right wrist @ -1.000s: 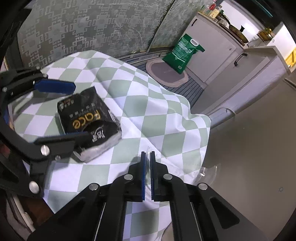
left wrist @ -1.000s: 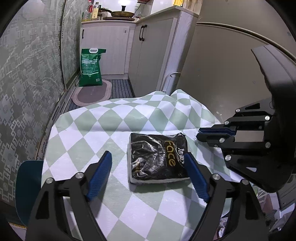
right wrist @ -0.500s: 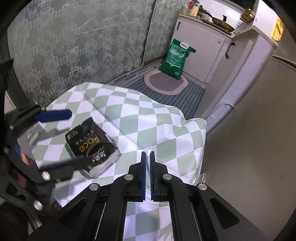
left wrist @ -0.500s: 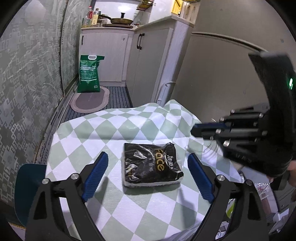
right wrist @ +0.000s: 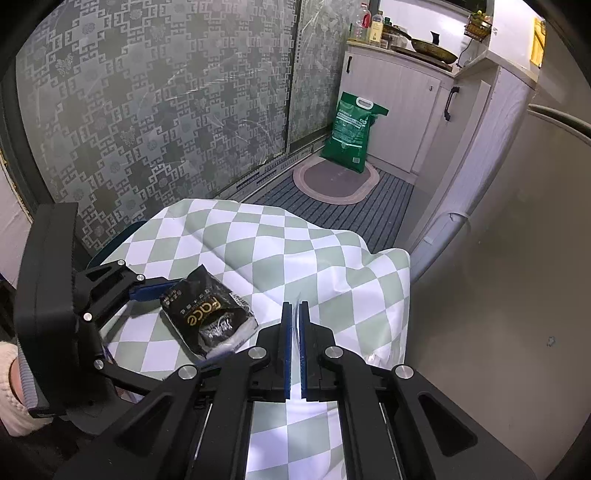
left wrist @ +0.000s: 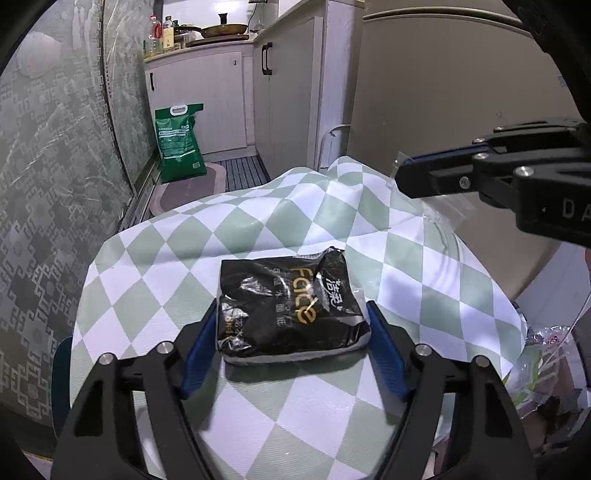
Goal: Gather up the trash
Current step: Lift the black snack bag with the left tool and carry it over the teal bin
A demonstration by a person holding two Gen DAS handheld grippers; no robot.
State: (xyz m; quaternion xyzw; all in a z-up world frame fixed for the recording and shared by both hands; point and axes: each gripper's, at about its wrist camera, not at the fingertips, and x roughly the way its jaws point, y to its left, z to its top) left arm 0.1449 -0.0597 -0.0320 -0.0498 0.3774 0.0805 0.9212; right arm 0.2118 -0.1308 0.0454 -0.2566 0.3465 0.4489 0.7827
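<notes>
Tissue pack lies on the checkered bench, gripped between the left gripper fingers; the right gripper fingers pinch a clear plastic wrapper.

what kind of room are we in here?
Likely a small home kitchen with a dining corner. A metal frying pan and bottles sit on a counter above white cabinets, a green sack stands on the floor, and a green-and-white checked tablecloth covers the table.

The tissue pack fills the left claw; the tablecloth around seems open.
</notes>
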